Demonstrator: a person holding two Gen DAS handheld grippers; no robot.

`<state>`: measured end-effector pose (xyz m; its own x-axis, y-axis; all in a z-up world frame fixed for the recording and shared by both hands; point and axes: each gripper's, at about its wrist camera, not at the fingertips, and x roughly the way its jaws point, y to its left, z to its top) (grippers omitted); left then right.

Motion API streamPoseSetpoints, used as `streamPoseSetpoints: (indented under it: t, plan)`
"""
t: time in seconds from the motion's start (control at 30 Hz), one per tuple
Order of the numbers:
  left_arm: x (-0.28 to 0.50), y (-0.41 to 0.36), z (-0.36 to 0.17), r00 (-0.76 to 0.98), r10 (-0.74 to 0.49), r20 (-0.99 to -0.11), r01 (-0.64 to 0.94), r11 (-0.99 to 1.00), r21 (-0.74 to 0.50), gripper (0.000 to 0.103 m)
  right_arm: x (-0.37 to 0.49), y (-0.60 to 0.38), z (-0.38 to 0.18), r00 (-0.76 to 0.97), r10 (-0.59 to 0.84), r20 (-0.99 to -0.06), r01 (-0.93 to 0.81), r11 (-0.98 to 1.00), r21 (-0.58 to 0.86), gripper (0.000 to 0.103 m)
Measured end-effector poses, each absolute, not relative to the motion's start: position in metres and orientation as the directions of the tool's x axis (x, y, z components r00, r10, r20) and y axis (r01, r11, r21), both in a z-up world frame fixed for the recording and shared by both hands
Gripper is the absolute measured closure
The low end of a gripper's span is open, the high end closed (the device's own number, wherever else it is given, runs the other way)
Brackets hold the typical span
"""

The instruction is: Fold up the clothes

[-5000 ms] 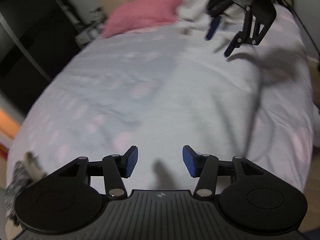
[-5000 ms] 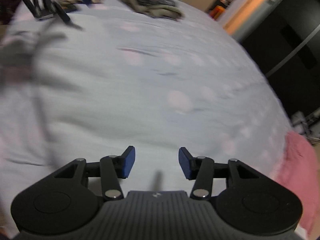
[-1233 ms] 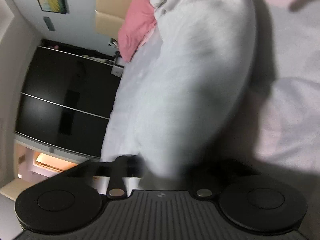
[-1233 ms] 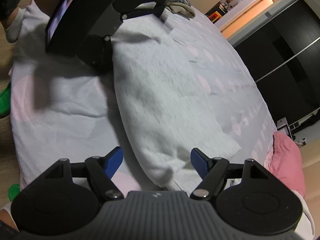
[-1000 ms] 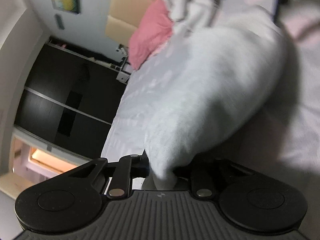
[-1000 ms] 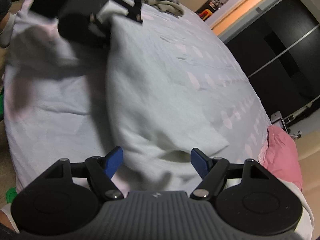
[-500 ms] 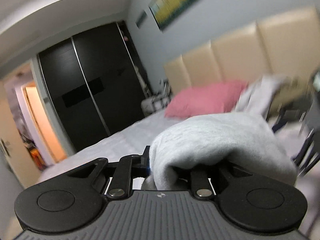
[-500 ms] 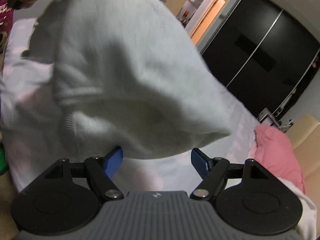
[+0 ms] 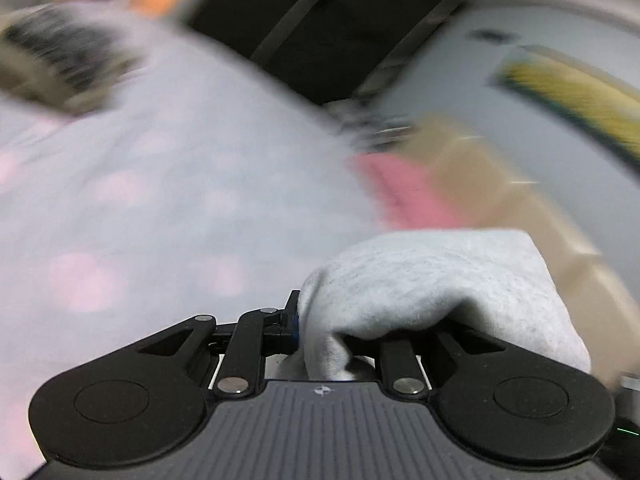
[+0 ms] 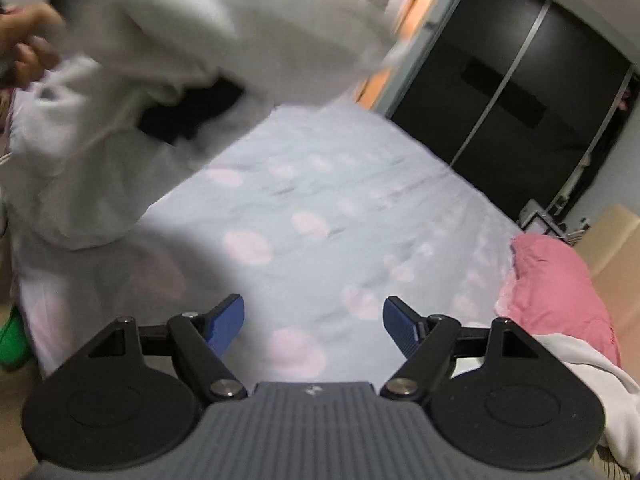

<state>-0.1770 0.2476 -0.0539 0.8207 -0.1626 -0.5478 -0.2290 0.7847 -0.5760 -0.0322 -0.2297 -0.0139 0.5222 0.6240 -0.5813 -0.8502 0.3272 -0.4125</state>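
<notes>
Gripping sweater (image 9: 432, 280) in left gripper (image 9: 324, 336); right gripper (image 10: 314, 322) hanging wide, empty; spreading flat on bed (image 10: 320, 200), catching opposite edge.

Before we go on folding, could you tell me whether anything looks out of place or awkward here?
Only the left gripper holds the grey sweatshirt, which hangs bunched in the air above the bed rather than lying flat. The right gripper is open and empty.
</notes>
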Motion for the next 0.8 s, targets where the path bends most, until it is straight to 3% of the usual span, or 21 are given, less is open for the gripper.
streamPoseSetpoints:
  t: [0.07,0.13,0.27,0.43,0.6,0.8]
  plan:
    - [-0.169,0.282,-0.087,0.739,-0.071,-0.67,-0.419,0.731,-0.539,0.088,-0.031,-0.215,-0.019,0.49,0.621,-0.612,-0.869,0.291,-0.4,0.024]
    - [-0.169,0.304,-0.11,0.713,-0.058,-0.699,-0.486,0.677,-0.552,0.087,-0.033,-0.203,-0.027,0.445,0.626,-0.64,-0.893,0.257,-0.37,0.024]
    - [-0.175,0.318,-0.129,0.719,-0.084,-0.69,-0.438,0.716,-0.543,0.079,-0.033,-0.162,-0.039,0.314,0.639,-0.702,-0.949,0.211,-0.233,0.024]
    - [-0.195,0.341,-0.139,0.751,-0.179,-0.636,-0.416,0.618,-0.666,0.075,-0.012,-0.079,-0.058,0.088,0.66,-0.746,-0.972,0.221,0.081,0.024]
    - [-0.222,0.344,-0.137,0.771,-0.201,-0.605,-0.412,0.567,-0.713,0.074,0.009,0.007,-0.092,-0.078,0.663,-0.744,-0.888,0.293,0.354,0.024]
    - [-0.237,0.33,-0.139,0.77,-0.251,-0.586,-0.395,0.533,-0.748,0.073,0.021,0.061,-0.138,-0.229,0.625,-0.747,-0.754,0.371,0.541,0.025]
